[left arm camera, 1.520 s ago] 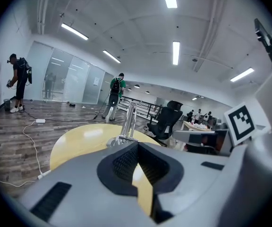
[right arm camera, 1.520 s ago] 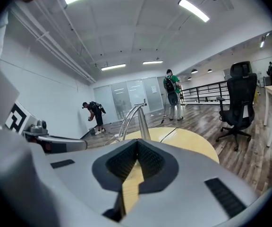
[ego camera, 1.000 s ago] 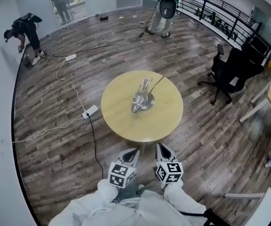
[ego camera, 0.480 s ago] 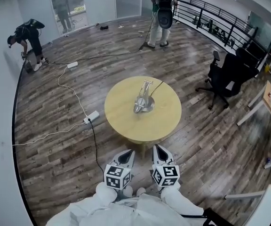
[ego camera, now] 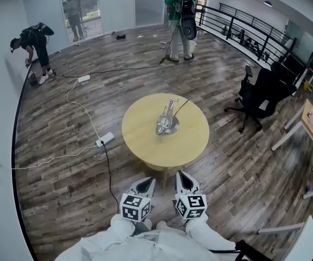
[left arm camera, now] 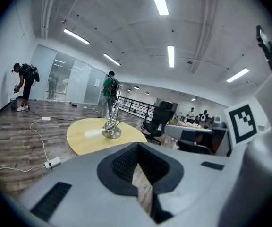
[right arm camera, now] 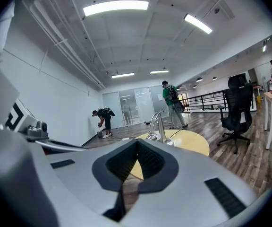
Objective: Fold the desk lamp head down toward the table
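Observation:
A silver desk lamp with a round base stands in the middle of a round yellow table, its arm tilted and a black cord trailing off the far side. My left gripper and right gripper are side by side over the floor, short of the table's near edge and well apart from the lamp. Both are shut with nothing in them. The left gripper view shows the lamp beyond the closed left gripper. In the right gripper view the lamp stands past the closed right gripper.
A black swivel chair stands right of the table. A power strip and cables lie on the wood floor at left. One person stands at the back, another bends by the left wall. A railing runs at back right.
Both grippers have shifted a little, staying shut and side by side. The view has tilted up. The lamp has not moved; the standing person at the back has stepped further away.

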